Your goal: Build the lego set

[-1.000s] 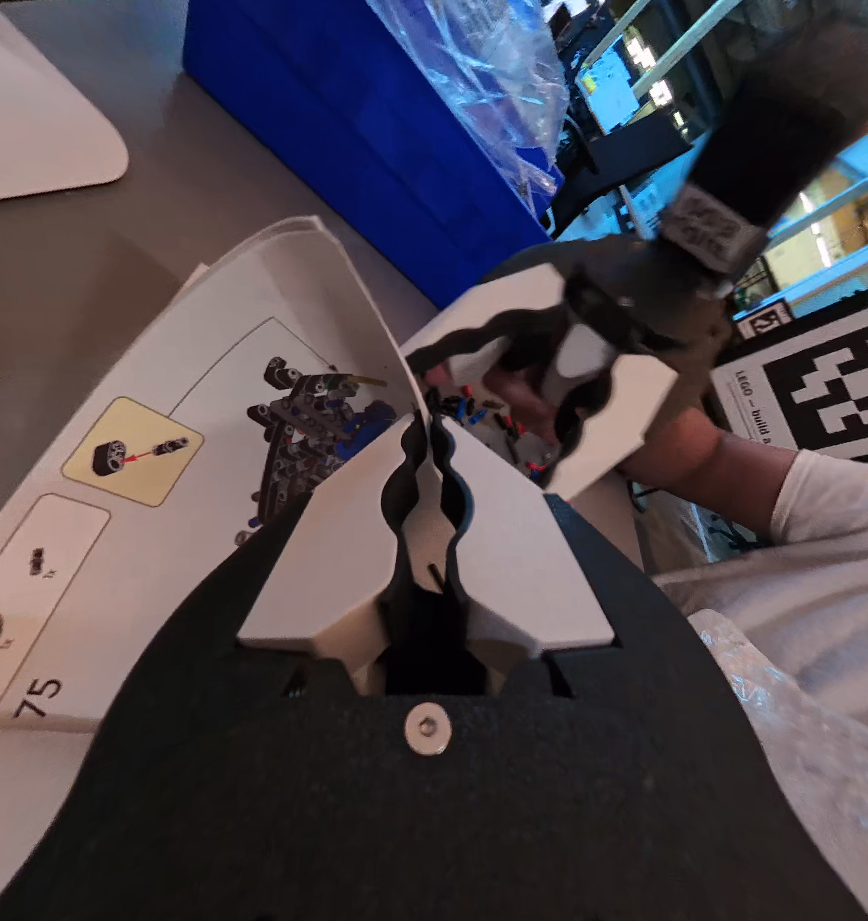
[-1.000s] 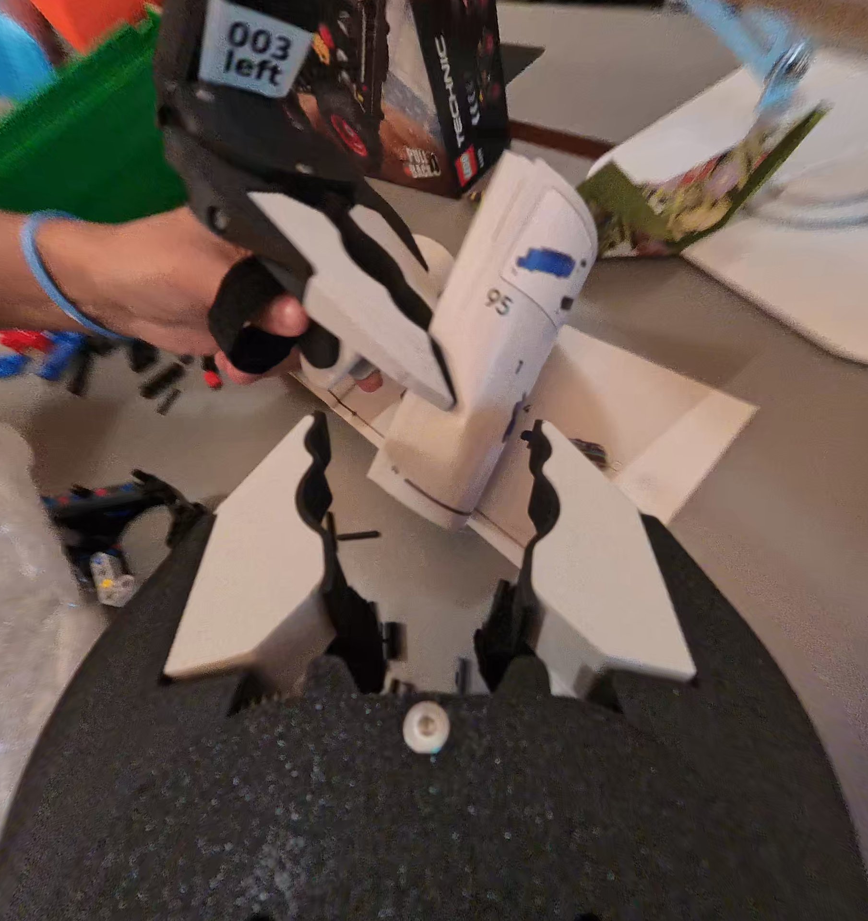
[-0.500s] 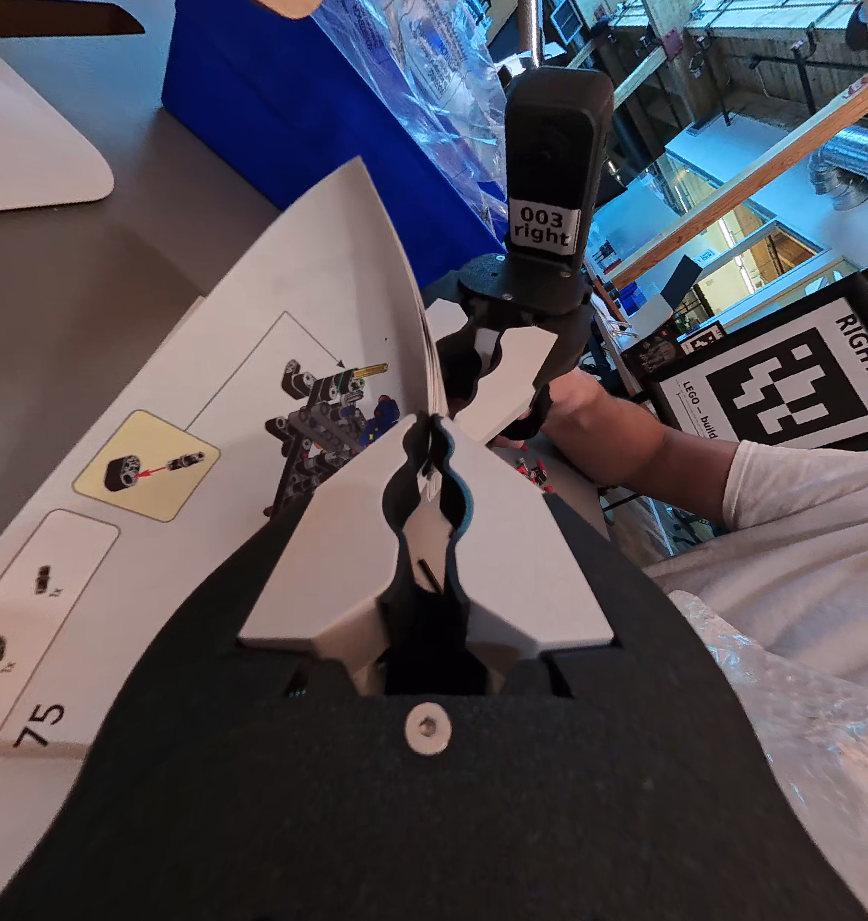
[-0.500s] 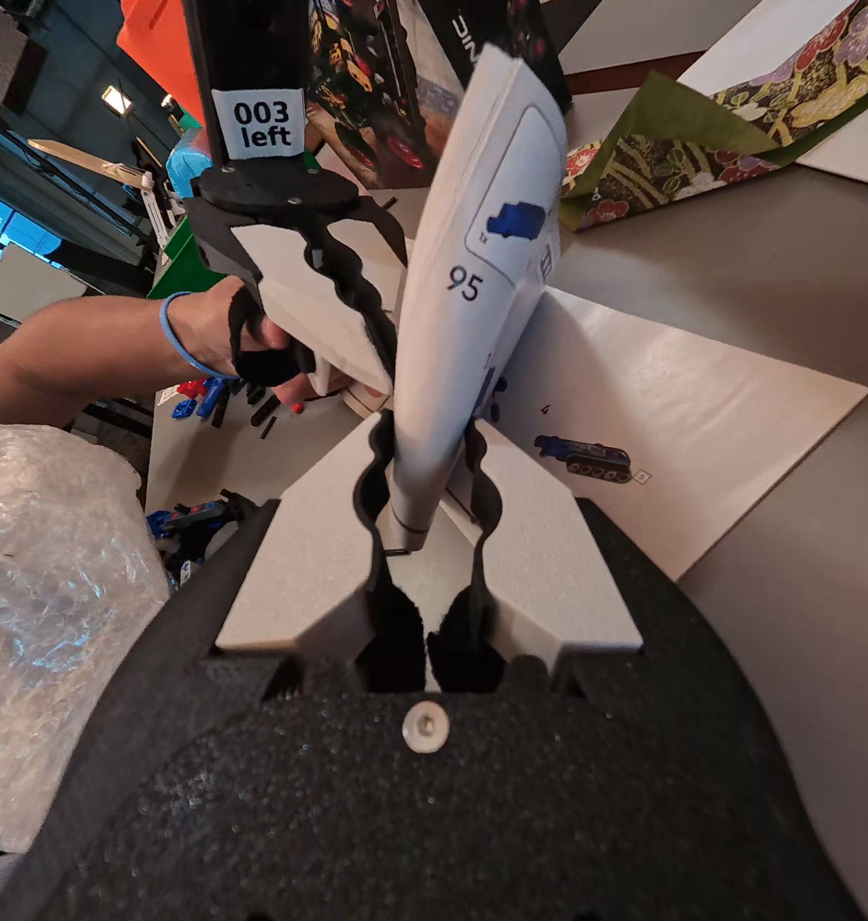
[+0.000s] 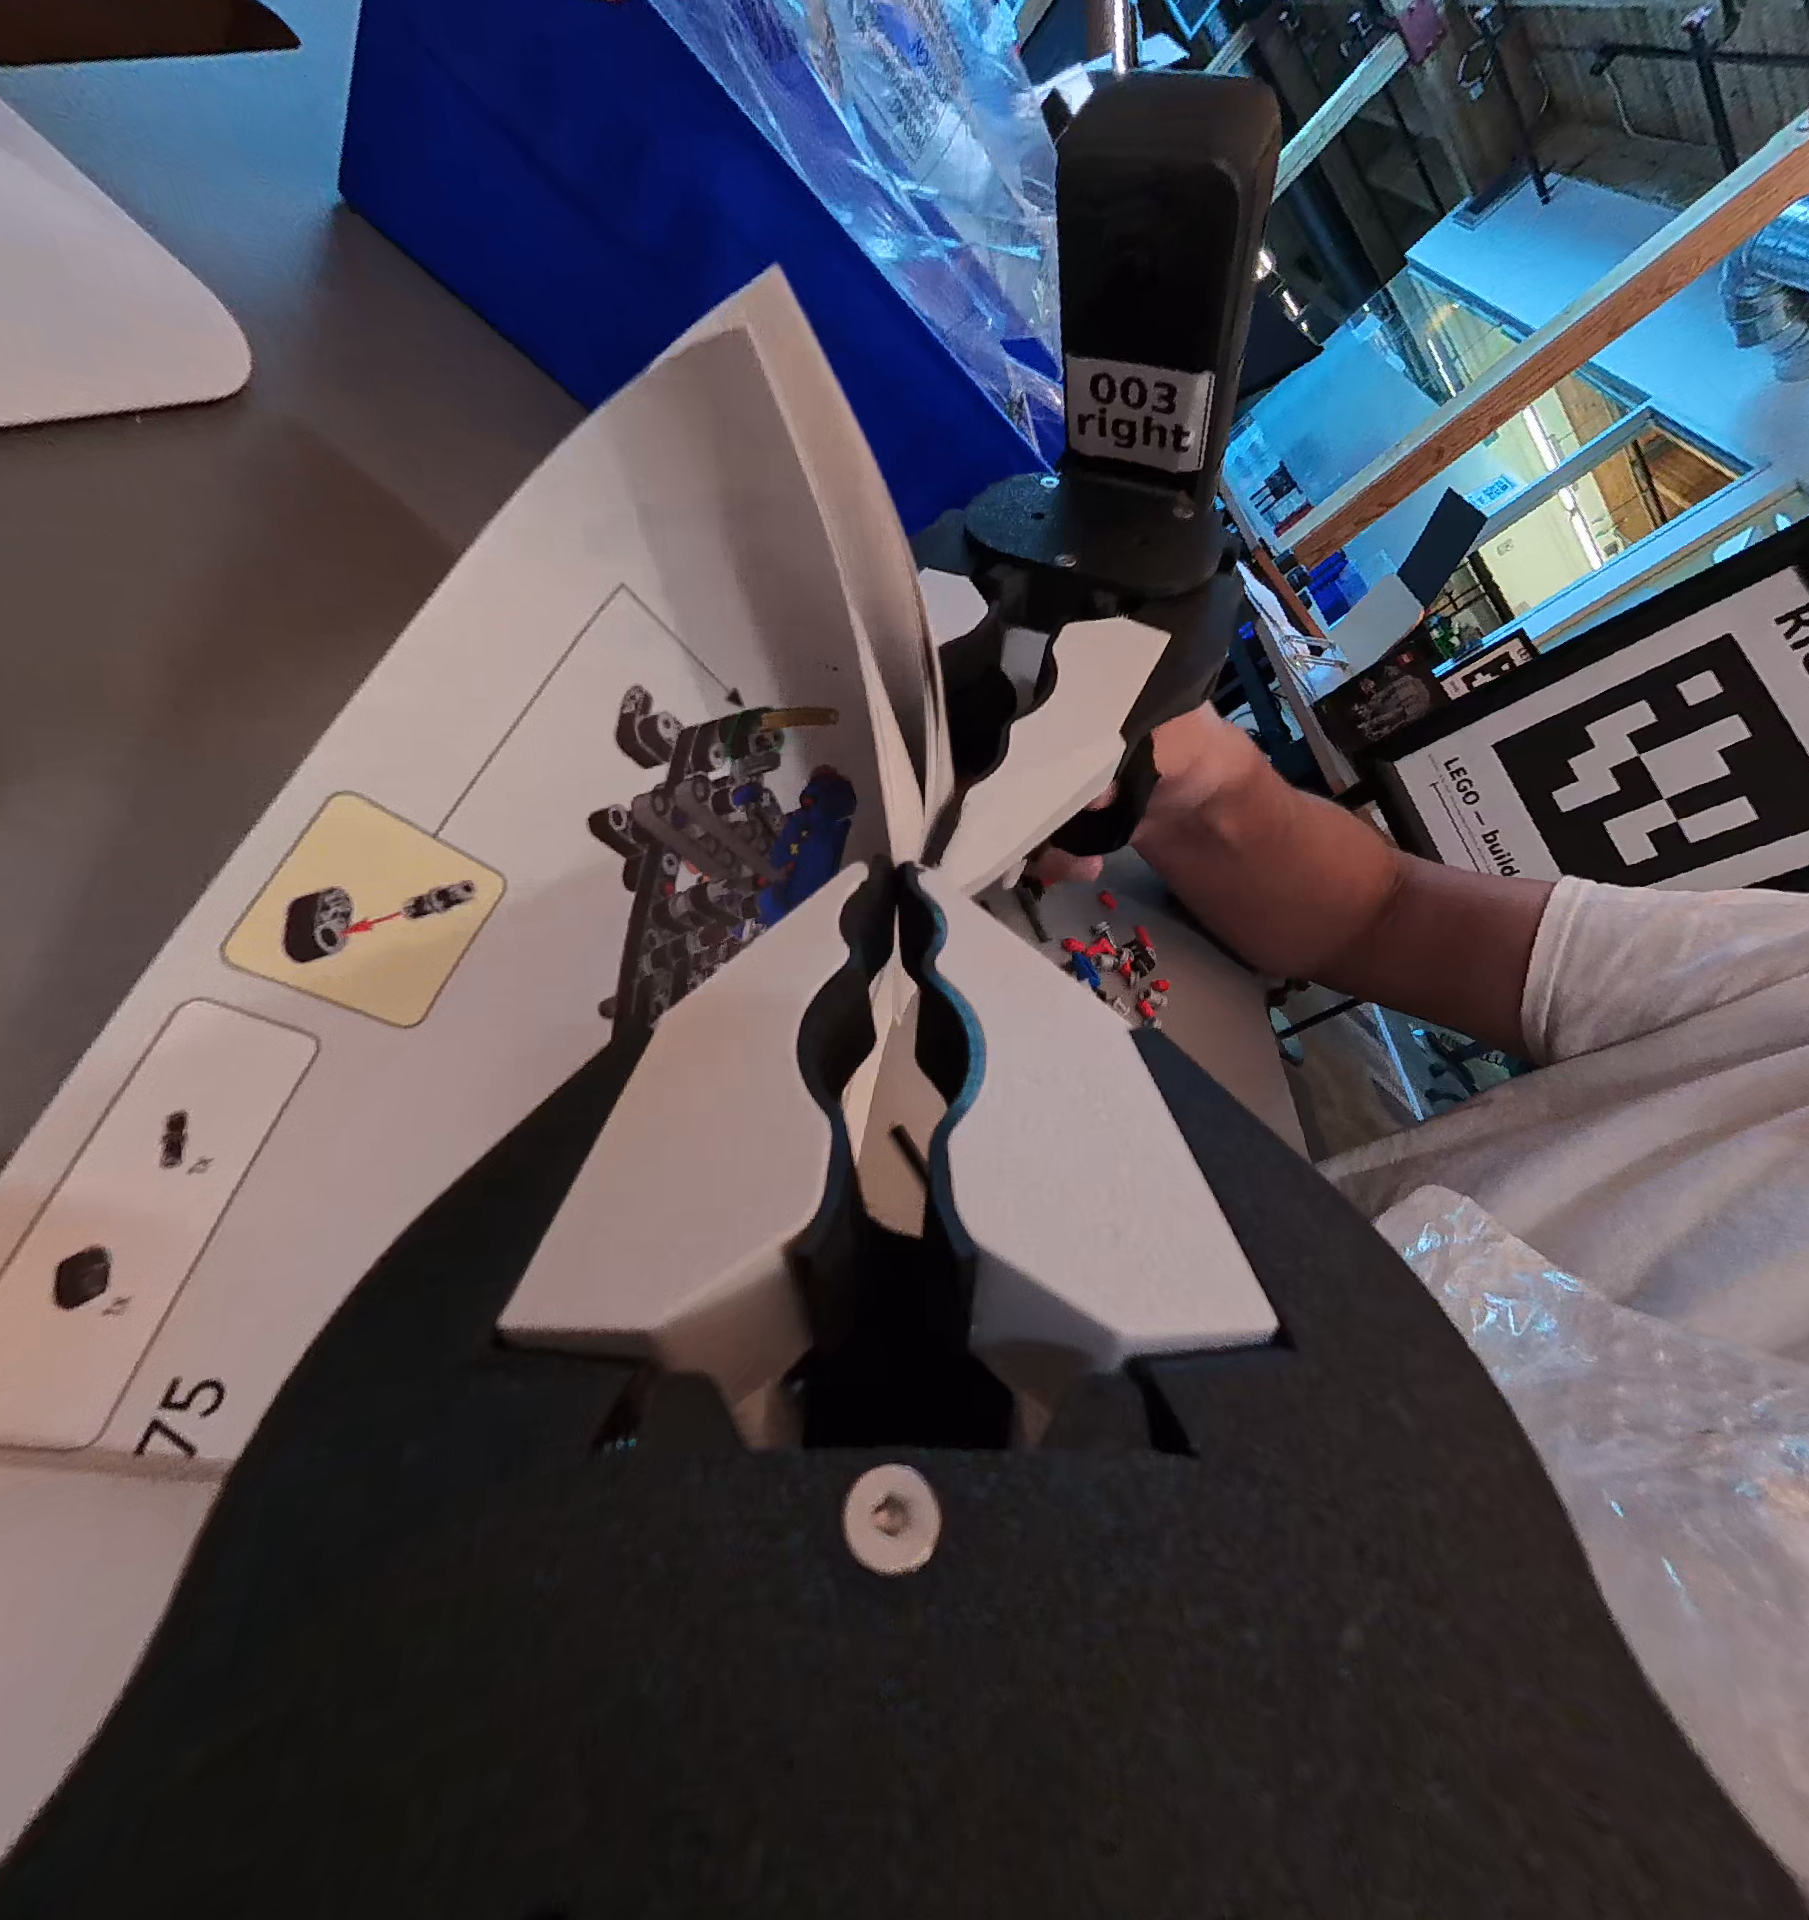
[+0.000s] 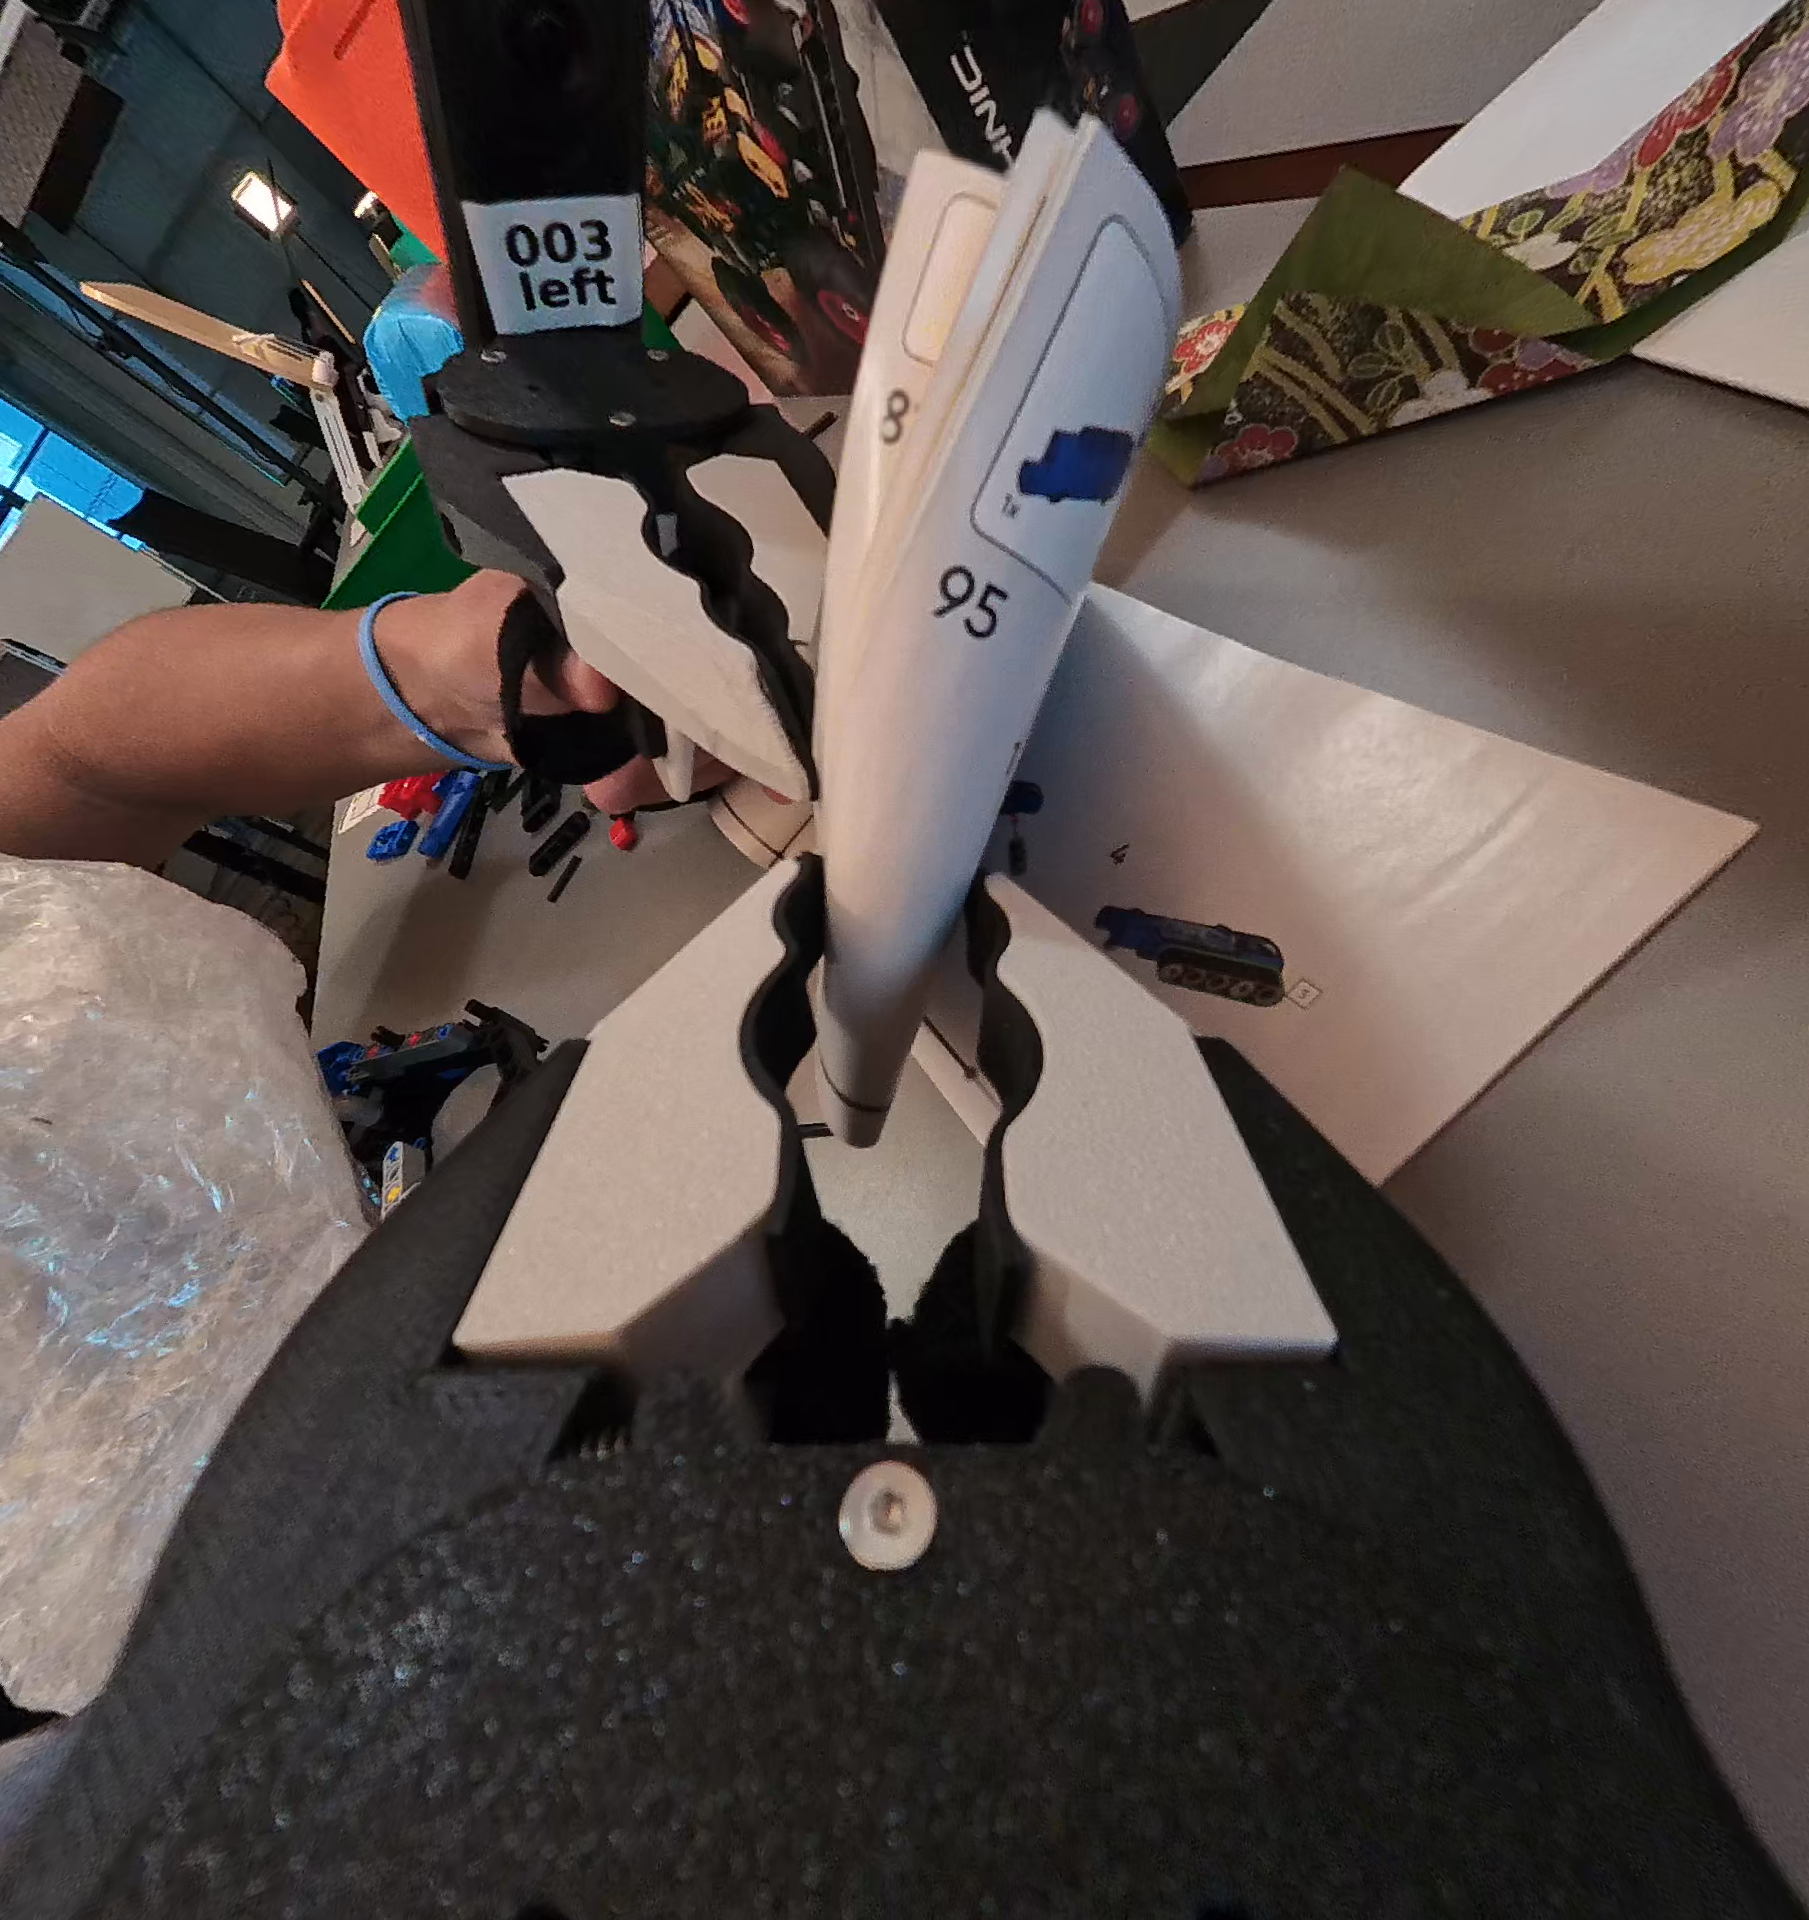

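Observation:
The white instruction booklet (image 5: 443,831) lies open on the grey table, with a bunch of its pages (image 6: 941,644) lifted upright. My left gripper (image 5: 895,883) is shut on the lower edge of the lifted pages; it also shows in the right wrist view (image 6: 791,764). My right gripper (image 6: 889,883) is shut on the same bunch from the opposite side; it also shows in the left wrist view (image 5: 967,800). Loose red, blue and black Lego parts (image 6: 464,821) lie behind the booklet. A partly built blue and black model (image 6: 422,1060) sits by the bubble wrap.
Bubble wrap (image 6: 100,1143) lies at the near left. The Lego box (image 6: 775,156) and a floral cloth (image 6: 1451,260) stand behind the booklet. A blue bin (image 5: 567,208), a white board (image 5: 48,260) and a marker sign (image 5: 1658,758) border the table.
My right gripper moved in and closed on the pages my left gripper holds. Both grippers raised the bunch upright. In the last half second a page has fanned away from the bunch.

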